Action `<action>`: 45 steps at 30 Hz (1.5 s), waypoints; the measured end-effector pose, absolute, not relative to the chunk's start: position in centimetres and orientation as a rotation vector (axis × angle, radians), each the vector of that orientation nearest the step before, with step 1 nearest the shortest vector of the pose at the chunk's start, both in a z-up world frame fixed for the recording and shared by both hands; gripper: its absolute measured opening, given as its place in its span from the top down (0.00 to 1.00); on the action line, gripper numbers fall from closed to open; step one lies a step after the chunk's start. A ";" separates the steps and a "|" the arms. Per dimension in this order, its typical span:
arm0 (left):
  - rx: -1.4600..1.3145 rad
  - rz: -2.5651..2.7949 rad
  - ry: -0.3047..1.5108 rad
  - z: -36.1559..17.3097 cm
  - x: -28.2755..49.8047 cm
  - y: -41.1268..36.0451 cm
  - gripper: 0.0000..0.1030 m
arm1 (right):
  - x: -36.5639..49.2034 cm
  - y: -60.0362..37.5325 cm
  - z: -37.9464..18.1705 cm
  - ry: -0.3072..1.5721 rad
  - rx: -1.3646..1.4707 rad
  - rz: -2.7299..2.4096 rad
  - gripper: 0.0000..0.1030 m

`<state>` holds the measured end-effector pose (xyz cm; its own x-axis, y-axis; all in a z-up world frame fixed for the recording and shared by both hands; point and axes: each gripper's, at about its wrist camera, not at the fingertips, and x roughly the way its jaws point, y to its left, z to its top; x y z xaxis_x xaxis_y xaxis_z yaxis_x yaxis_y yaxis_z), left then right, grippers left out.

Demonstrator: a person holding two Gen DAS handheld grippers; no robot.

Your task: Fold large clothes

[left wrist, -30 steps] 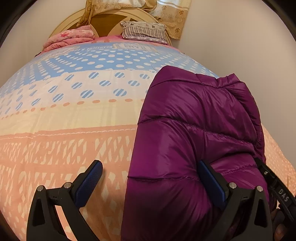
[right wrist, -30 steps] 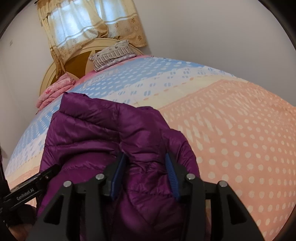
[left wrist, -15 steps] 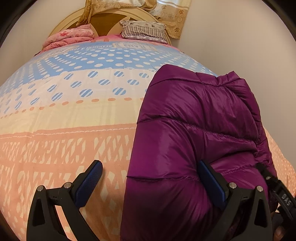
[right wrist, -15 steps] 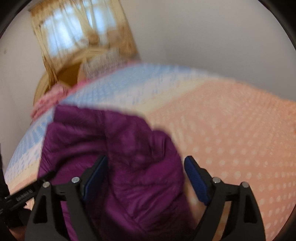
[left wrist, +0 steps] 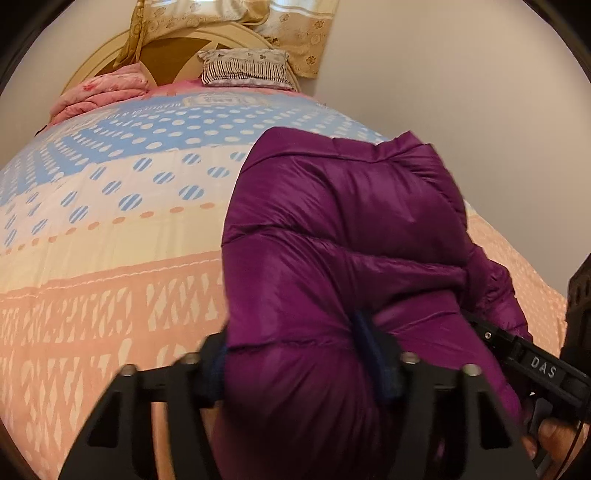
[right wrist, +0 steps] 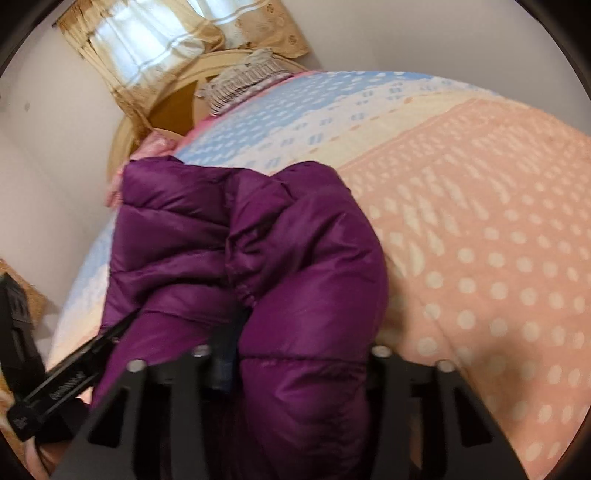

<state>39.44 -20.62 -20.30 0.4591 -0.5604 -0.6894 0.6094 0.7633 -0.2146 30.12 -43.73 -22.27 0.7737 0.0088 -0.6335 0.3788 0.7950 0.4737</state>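
Note:
A purple puffer jacket (left wrist: 332, 236) lies bunched on the bed, near its front edge. My left gripper (left wrist: 295, 362) is shut on the jacket's near left portion, with padded fabric bulging between the jaws. My right gripper (right wrist: 295, 350) is shut on the jacket's (right wrist: 251, 229) near right portion, fabric bulging up between the jaws. Each gripper shows at the edge of the other's view: the right one in the left wrist view (left wrist: 532, 365), the left one in the right wrist view (right wrist: 70, 373).
The bed's quilt (left wrist: 110, 206) has blue, cream and peach bands with dots. A striped pillow (left wrist: 243, 68) and a pink folded blanket (left wrist: 99, 92) sit at the wooden headboard (right wrist: 162, 107). A wall (left wrist: 461, 81) runs along the bed's right side. Curtains (right wrist: 147, 33) hang behind.
My left gripper has closed from wide open onto the jacket. My right gripper opened half a second ago and has closed again on a thicker bunch of the jacket. The jacket has shifted a little.

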 end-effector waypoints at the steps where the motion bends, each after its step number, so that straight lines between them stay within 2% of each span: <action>1: 0.067 -0.716 0.816 -19.9 39.1 -20.5 0.57 | 30.0 -43.7 -22.1 0.656 0.635 -0.202 0.69; 2: 0.074 -0.713 0.798 -19.2 38.5 -20.3 0.64 | 29.8 -43.6 -21.8 0.644 0.631 -0.187 0.71; 5: 0.112 -0.685 0.738 -17.1 36.2 -19.6 0.69 | 29.3 -42.9 -21.1 0.628 0.632 -0.152 0.74; 11: 0.102 -0.636 0.631 -12.8 32.2 -15.4 0.71 | 28.5 -40.5 -18.3 0.569 0.622 -0.046 0.76; 18: 0.075 -0.558 0.589 -9.9 29.8 -10.3 0.72 | 28.9 -35.9 -15.4 0.553 0.581 0.071 0.76; 26: 0.034 -0.475 0.601 -10.3 29.2 -5.7 0.72 | 29.7 -30.8 -14.3 0.585 0.509 0.171 0.77; 45: -0.043 -0.367 0.691 -14.4 30.1 1.4 0.72 | 33.7 -24.0 -17.0 0.712 0.385 0.254 0.77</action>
<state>30.13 1.37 -14.36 0.7096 -0.3445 -0.6147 0.3162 0.9353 -0.1591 33.69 -24.04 -17.04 0.7313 0.3535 -0.5833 -0.0953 0.8997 0.4259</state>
